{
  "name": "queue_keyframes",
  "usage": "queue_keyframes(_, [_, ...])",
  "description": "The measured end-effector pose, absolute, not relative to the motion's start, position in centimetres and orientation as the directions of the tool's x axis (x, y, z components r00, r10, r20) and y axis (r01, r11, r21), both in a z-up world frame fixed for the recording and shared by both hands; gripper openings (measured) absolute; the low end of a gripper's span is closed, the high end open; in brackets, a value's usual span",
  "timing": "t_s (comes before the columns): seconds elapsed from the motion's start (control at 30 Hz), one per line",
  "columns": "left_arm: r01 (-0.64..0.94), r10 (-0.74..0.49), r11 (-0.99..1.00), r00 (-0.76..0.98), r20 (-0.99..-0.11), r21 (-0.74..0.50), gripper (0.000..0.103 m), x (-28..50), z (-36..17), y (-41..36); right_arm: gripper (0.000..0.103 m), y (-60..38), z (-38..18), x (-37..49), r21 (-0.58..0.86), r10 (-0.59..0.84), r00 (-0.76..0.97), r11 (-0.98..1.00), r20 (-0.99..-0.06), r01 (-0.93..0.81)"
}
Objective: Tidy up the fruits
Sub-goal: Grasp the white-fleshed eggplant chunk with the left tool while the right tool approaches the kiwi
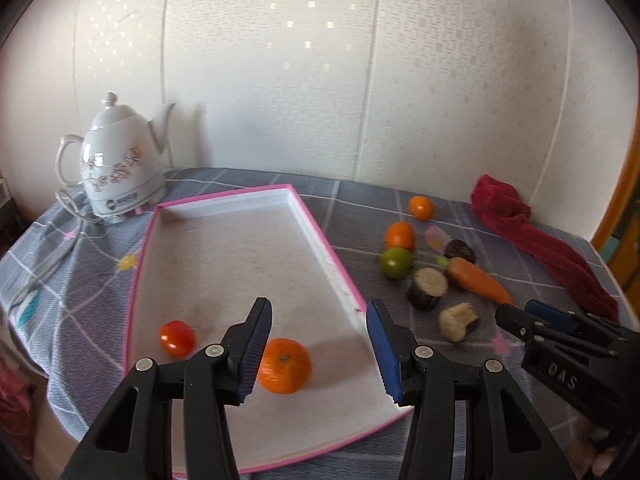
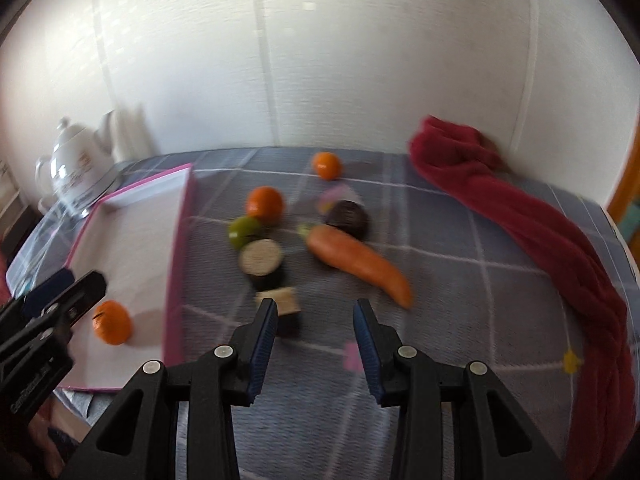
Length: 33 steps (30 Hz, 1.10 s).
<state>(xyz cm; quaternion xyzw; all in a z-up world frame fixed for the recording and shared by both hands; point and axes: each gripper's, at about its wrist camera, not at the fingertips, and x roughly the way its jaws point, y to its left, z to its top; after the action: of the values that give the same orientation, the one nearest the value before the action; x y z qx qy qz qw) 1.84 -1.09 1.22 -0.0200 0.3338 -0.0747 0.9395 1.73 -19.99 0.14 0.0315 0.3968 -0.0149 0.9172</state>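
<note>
Plainly, both tools are empty, each with its pads apart: the left tool [image 1: 318, 344] hangs over the pink-rimmed tray [image 1: 332, 240], the right tool [image 2: 316, 340] over the checked surface [image 2: 460, 280] beside it. In the tray lie an orange [image 1: 284, 366] and a small red tomato [image 1: 177, 338]. Outside it, well apart from the tray's right rim, sits the loose cluster: two more oranges [image 2: 265, 202] [image 2: 327, 165], a green fruit [image 2: 244, 231], a carrot [image 2: 358, 266], a cut aubergine slice [image 2: 262, 262], a dark round piece [image 2: 347, 216] and a pale bitten chunk [image 2: 282, 310] nearest the right tool.

The main risk, I judge, is picking wrongly: vegetables lie touching or just beside the fruit, so a closing tool could nudge the aubergine slice or roll the green fruit away. Round fruit may also squirt from between narrow pads if caught off-centre. The tray's raised rim could catch a low-carried fruit.

Around: a white teapot [image 1: 120, 164] stands behind the tray's far left corner, with its cord trailing; a red cloth [image 2: 540, 232] lies along the right edge. Neither blocks the route. The two tools are near each other and might collide over the rim.
</note>
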Motion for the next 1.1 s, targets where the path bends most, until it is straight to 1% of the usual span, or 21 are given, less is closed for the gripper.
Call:
queue_keyframes(0.2, [0.231, -0.231, 0.969, 0.742, -0.630, -0.084, 0.050, 1.5, 1.3, -3.6, 0.040, -24.7, -0.2, 1.0, 0.097, -0.055, 0.651, 0.976, -0.757, 0.195])
queue_keyframes(0.33, [0.287, -0.278, 0.953, 0.715, -0.641, -0.093, 0.050, 1.4, 1.1, -4.9, 0.040, -27.3, -1.1, 1.2, 0.195, -0.011, 0.610, 0.943, -0.792, 0.269])
queue_keyframes(0.5, [0.356, -0.370, 0.920, 0.646, -0.667, -0.166, 0.050, 1.8, 0.6, -6.8, 0.040, -26.9, -1.2, 1.0, 0.198, 0.008, 0.605, 0.948, -0.797, 0.249])
queue_keyframes(0.67, [0.388, -0.391, 0.906, 0.606, -0.693, -0.172, 0.050, 2.4, -0.1, -8.8, 0.040, -27.0, -1.5, 0.8, 0.205, 0.021, 0.594, 0.948, -0.804, 0.244])
queue_keyframes(0.9, [0.386, -0.411, 0.898, 0.571, -0.711, -0.210, 0.050, 3.9, -1.0, -10.4, 0.040, -26.8, -1.5, 0.8, 0.202, 0.032, 0.590, 0.953, -0.807, 0.225])
queue_keyframes(1.03, [0.376, -0.416, 0.898, 0.554, -0.721, -0.229, 0.050, 4.9, -1.5, -11.2, 0.040, -27.0, -2.0, 0.9, 0.200, 0.037, 0.565, 0.953, -0.824, 0.229])
queue_keyframes(1.07, [0.371, -0.407, 0.902, 0.554, -0.726, -0.222, 0.050, 5.3, -1.7, -11.6, 0.040, -27.0, -2.2, 1.0, 0.192, 0.032, 0.560, 0.954, -0.828, 0.230])
queue_keyframes(1.1, [0.367, -0.401, 0.904, 0.553, -0.731, -0.218, 0.050, 5.6, -1.9, -11.8, 0.037, -27.1, -2.3, 1.1, 0.183, 0.022, 0.558, 0.954, -0.830, 0.236])
